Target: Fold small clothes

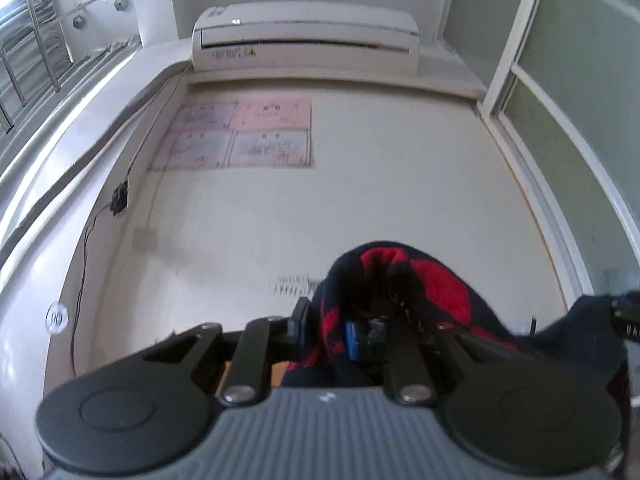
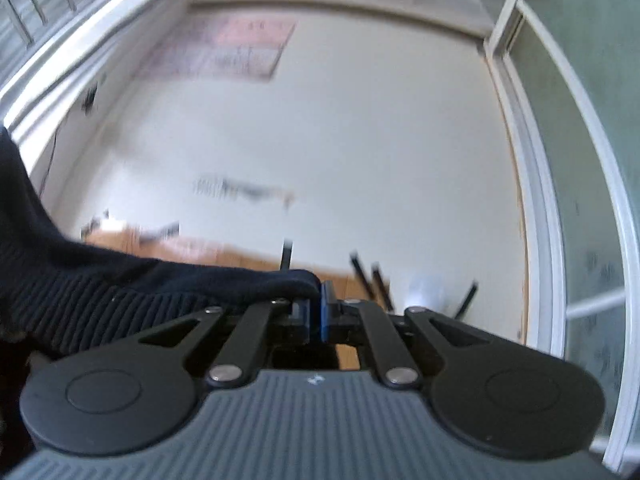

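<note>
The left claw (image 1: 340,326) pinches a navy-and-red sock (image 1: 424,284), bunched over its tips (pads mostly hidden). The right claw (image 2: 314,312) grips the sock's navy cuff; the wooden surface (image 2: 208,252) beyond is blurred.

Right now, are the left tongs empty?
No, the left tongs are shut on a navy and red garment bunched between their fingers.

Home room: wall air conditioner (image 1: 306,36), certificates (image 1: 236,134).
</note>
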`<action>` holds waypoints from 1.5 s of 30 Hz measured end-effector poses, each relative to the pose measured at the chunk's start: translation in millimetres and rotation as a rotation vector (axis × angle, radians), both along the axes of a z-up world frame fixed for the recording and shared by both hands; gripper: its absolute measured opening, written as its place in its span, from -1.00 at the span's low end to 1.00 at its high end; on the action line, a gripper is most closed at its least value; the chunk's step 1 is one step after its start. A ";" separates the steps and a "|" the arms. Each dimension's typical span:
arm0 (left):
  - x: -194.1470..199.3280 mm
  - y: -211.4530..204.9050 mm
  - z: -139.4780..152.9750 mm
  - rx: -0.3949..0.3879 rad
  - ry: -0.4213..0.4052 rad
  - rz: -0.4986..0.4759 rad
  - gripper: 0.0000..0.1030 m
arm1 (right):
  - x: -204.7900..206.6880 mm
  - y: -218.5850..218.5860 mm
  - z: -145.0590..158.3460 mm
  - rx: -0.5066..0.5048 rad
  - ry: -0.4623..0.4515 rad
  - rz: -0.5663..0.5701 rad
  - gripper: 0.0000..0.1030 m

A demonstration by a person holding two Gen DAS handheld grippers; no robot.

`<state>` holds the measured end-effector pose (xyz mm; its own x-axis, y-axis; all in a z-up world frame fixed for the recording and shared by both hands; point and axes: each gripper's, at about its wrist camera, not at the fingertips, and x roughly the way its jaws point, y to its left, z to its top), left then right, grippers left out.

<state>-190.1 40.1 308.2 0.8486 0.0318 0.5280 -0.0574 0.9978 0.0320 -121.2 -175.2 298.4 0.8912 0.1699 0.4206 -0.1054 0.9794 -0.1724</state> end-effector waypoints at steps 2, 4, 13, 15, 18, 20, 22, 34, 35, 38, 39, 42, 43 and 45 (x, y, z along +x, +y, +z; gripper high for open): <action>-1.2 4.1 15.3 0.004 -0.021 0.005 -0.70 | -5.2 4.0 20.2 -0.022 -0.025 -0.005 -0.85; 3.4 7.6 25.2 0.008 -0.014 0.000 -0.70 | -7.9 3.1 36.5 -0.047 -0.027 -0.010 -0.85; 126.6 0.0 -31.1 0.082 0.337 0.028 -0.67 | 68.0 3.9 -30.2 -0.077 0.273 -0.017 -0.85; 187.4 -7.1 -69.4 0.111 0.493 0.055 -0.51 | 113.2 9.5 -68.5 -0.086 0.384 -0.048 -0.85; 283.1 -14.0 -155.8 0.178 0.850 0.122 -0.30 | 204.0 28.7 -143.8 -0.172 0.625 -0.127 -0.83; 307.5 -1.3 -203.5 0.155 1.030 0.159 -0.59 | 256.0 27.2 -206.6 -0.175 0.841 -0.177 -0.71; 298.4 20.6 -230.8 0.114 1.064 0.124 -0.53 | 270.0 8.0 -245.5 -0.080 1.009 -0.126 -0.71; 236.2 79.8 -284.7 -0.036 1.252 0.002 0.73 | 233.4 -23.5 -281.2 -0.038 1.129 0.055 0.27; 233.5 75.1 -288.5 -0.016 1.248 -0.013 0.26 | 233.0 -21.8 -287.3 -0.051 1.137 0.060 0.18; 228.1 65.7 -287.5 0.021 1.226 -0.007 -0.90 | 229.5 -6.1 -297.2 -0.206 1.112 -0.004 -0.65; 226.6 69.1 -284.5 0.019 1.214 0.036 -0.90 | 230.4 -3.4 -296.5 -0.234 1.105 -0.028 -0.66; 217.9 103.8 -270.5 -0.121 1.167 0.081 -0.90 | 230.4 -2.5 -286.8 -0.231 1.067 -0.107 -0.56; 213.3 115.9 -266.4 -0.168 1.156 0.098 -0.90 | 228.6 -1.7 -281.3 -0.212 1.056 -0.119 -0.48; 207.2 130.8 -261.8 -0.224 1.153 0.120 -0.89 | 221.6 4.2 -265.4 -0.143 1.016 -0.058 -0.39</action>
